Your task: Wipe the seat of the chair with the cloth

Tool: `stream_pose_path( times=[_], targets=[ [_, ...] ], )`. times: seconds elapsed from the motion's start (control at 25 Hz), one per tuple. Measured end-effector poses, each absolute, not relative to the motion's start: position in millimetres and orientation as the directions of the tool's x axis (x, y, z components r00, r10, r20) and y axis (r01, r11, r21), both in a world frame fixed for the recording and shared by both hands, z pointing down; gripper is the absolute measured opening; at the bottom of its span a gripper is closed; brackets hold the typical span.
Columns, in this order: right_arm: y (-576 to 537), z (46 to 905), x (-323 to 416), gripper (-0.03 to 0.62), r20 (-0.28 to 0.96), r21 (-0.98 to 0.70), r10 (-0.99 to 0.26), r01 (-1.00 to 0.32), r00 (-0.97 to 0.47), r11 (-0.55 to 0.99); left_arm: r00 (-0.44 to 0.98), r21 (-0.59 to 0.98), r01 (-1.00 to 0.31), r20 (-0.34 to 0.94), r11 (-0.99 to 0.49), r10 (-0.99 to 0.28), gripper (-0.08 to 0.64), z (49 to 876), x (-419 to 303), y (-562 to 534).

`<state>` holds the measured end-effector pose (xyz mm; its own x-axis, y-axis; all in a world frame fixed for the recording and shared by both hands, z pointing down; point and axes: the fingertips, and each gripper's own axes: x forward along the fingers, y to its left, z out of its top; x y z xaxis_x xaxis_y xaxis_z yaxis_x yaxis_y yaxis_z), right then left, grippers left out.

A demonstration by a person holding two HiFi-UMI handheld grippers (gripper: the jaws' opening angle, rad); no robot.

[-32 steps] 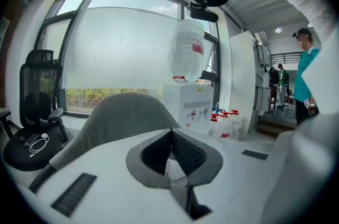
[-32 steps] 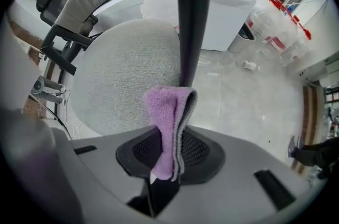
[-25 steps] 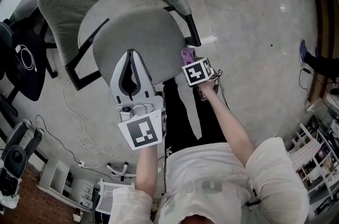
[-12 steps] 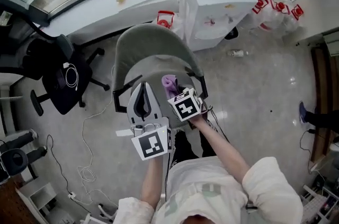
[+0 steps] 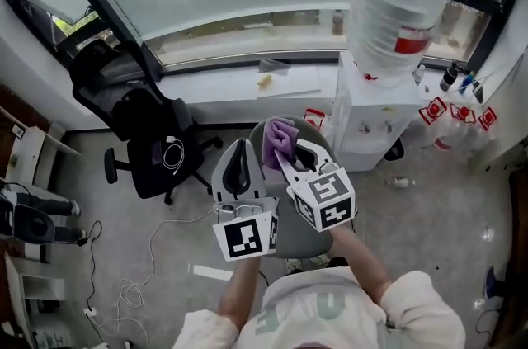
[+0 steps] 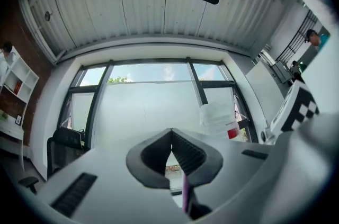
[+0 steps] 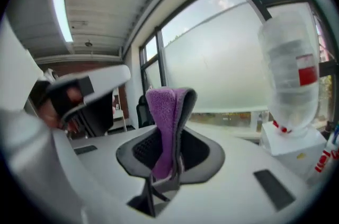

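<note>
R gripper point(image 7: 179, 106) jaws are clenched on the purple cloth point(image 7: 163, 127), which is held up in the air. L gripper point(image 6: 171, 134) jaws are pressed together w/ nothing between. The grey chair point(image 5: 301, 244) is below the 2 grippers, apart from the cloth.

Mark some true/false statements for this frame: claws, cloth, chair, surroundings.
1. The right claw is shut on the purple cloth. True.
2. The left claw grips a second cloth. False: its jaws are together with nothing between them.
3. The cloth is pressed onto the seat of the grey chair. False: it is held in the air above the chair.
4. A black office chair stands near the window. True.
5. The water bottle lies on the floor. False: it sits atop the white dispenser.
</note>
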<state>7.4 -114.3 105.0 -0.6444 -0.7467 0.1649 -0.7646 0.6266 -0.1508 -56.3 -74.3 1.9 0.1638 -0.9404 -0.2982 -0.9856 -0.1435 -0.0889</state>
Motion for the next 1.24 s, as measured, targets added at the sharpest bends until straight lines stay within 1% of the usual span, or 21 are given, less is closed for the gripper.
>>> stream_pose_path(
  times=[0.08, 0.16, 0.4, 0.68, 1.24],
  targets=[
    [-106, 66, 12, 0.086, 0.057, -0.136, -0.755, -0.755, -0.653, 0.642, 0.152, -0.089, -0.988, -0.324, -0.13, -0.934, 0.012, -14, -58, -64],
    [-96, 36, 17, 0.086, -0.02, -0.112, -0.757, -0.751, -0.653, 0.65, 0.142, -0.09, -0.989, -0.35, -0.117, -0.926, 0.012, -26, -59, -55],
    [-76, -9, 30, 0.086, -0.124, -0.024, -0.753, -0.757, -0.646, 0.653, 0.14, -0.099, -0.989, -0.402, -0.109, -0.905, 0.012, -50, -52, -41],
    [-70, -27, 45, 0.086, -0.168, -0.01, -0.752, -0.762, -0.637, 0.647, 0.145, -0.099, -0.989, -0.448, -0.112, -0.882, 0.012, -67, -38, -31],
    [-70, -34, 50, 0.086, -0.19, 0.003, -0.741, -0.755, -0.644, 0.655, 0.149, -0.133, -0.986, -0.457, -0.098, -0.877, 0.012, -71, -35, -37]
  ],
)
